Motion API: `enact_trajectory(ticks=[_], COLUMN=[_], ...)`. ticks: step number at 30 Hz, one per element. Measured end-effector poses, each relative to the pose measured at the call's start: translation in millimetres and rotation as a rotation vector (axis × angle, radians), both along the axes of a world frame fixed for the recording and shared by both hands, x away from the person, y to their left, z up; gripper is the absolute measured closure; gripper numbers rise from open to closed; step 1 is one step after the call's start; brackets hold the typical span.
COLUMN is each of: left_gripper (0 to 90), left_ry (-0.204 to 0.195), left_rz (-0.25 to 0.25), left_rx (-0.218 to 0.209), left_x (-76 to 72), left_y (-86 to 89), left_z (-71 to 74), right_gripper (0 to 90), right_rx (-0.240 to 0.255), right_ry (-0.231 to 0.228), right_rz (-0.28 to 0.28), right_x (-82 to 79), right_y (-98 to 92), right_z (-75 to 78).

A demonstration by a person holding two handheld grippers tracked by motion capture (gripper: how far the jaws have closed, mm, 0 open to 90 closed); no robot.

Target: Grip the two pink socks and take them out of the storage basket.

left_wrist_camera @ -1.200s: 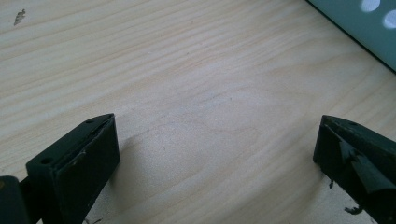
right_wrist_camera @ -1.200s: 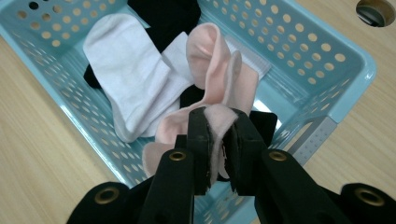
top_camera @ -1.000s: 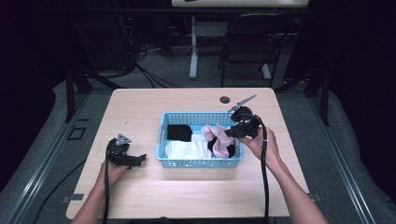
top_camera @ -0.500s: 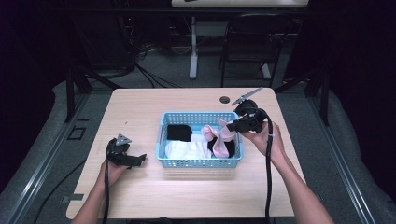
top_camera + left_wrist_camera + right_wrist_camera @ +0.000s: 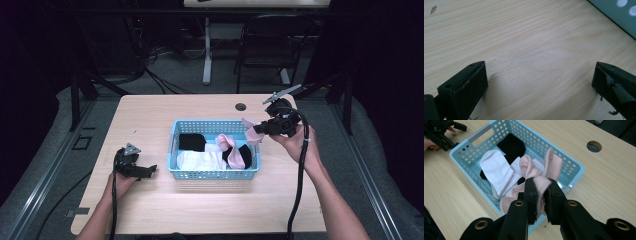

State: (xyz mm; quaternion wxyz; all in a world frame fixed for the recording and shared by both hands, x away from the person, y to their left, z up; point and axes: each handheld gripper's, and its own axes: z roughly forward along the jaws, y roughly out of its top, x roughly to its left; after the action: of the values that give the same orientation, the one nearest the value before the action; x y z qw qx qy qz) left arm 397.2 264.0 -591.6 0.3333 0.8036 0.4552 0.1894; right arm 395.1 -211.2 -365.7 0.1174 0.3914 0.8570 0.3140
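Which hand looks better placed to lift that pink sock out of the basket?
The right. The right gripper is shut on the pink sock above the basket; the left gripper rests open on the table.

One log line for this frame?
right hand-held gripper: shut on pink sock, above basket | left hand-held gripper: open, resting on table

Left gripper [image 5: 148,171] sat low by the bench, jaws spread wide. Right gripper [image 5: 257,130] was raised in the right hand [image 5: 296,142], jaws clamped.
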Motion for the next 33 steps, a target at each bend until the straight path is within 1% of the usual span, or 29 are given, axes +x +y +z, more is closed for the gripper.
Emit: enact_trajectory(ticks=[2,4,5,9,10,11,14,17,18,21,23,24,25,27,28,29,30,32,33], left_gripper=[0.1,0.1,0.1,0.2,0.2,0.2,0.2,0.2,0.2,0.2,0.2,0.2,0.2,0.2,0.2,0.2,0.2,0.2,0.2], left_ry=[-0.002,-0.003,-0.002,-0.001,-0.001,-0.001,-0.001,-0.001,0.000,-0.001,-0.001,-0.001,-0.001,-0.001,0.000,0.000,0.000,0.000,0.000], left_rz=[0.000,0.000,-0.001,0.002,0.002,0.001,0.002,0.002,0.001,0.004,0.003,0.003,0.003,0.002,0.001,0.001,0.001,0.001,0.001], left_rx=[-0.001,0.000,0.002,0.002,0.002,0.002,0.001,0.001,0.001,-0.001,0.000,-0.001,0.000,0.001,0.001,0.001,0.001,0.001,0.001], left_x=[0.0,-0.1,-0.3,-0.5,-0.5,-0.6,-0.9,-1.0,-1.0,-1.0,-1.0,-1.0,-1.0,-1.0,-1.0,-1.0,-1.0,-1.1,-1.1], left_y=[0.0,0.0,0.1,0.0,0.0,0.0,-0.1,-0.1,-0.1,-0.3,-0.2,-0.2,-0.2,-0.1,-0.1,-0.1,-0.1,-0.1,-0.1], left_z=[-0.1,-0.1,0.0,0.0,0.0,0.0,0.1,0.1,0.2,0.0,0.1,0.1,0.1,0.1,0.1,0.1,0.1,0.1,0.1], right_gripper=[80.4,80.4,80.4,80.4,80.4,80.4,80.4,80.4,80.4,80.4,80.5,80.5,80.5,80.5,80.6,80.6,80.6,80.6,80.6], right_rx=[0.003,-0.001,-0.019,-0.032,-0.043,-0.047,-0.057,-0.038,-0.044,-0.042,-0.053,-0.059,-0.072,-0.118,-0.127,-0.127,-0.135,-0.140,-0.140], right_ry=[0.002,-0.008,-0.012,-0.007,-0.009,-0.007,-0.001,0.007,0.012,0.017,0.025,0.040,0.042,0.035,0.043,0.043,0.060,0.078,0.078], right_rz=[-0.006,-0.003,-0.004,-0.018,-0.022,-0.039,-0.057,-0.084,-0.094,-0.118,-0.131,-0.138,-0.146,-0.165,-0.169,-0.169,-0.172,-0.180,-0.180], right_x=[0.3,1.6,2.6,3.2,3.6,3.6,3.3,3.0,3.1,4.5,6.3,8.5,10.3,13.1,14.4,14.4,16.8,19.6,19.6], right_y=[-1.4,-5.0,-9.2,-16.3,-19.5,-25.5,-36.7,-48.0,-51.3,-59.8,-64.2,-66.8,-68.5,-68.9,-69.4,-69.4,-70.8,-72.8,-72.8], right_z=[1.2,3.2,5.3,5.8,5.9,6.0,6.1,4.3,3.5,-0.6,-4.0,-7.6,-10.6,-17.7,-21.5,-21.5,-28.5,-34.2,-34.2])
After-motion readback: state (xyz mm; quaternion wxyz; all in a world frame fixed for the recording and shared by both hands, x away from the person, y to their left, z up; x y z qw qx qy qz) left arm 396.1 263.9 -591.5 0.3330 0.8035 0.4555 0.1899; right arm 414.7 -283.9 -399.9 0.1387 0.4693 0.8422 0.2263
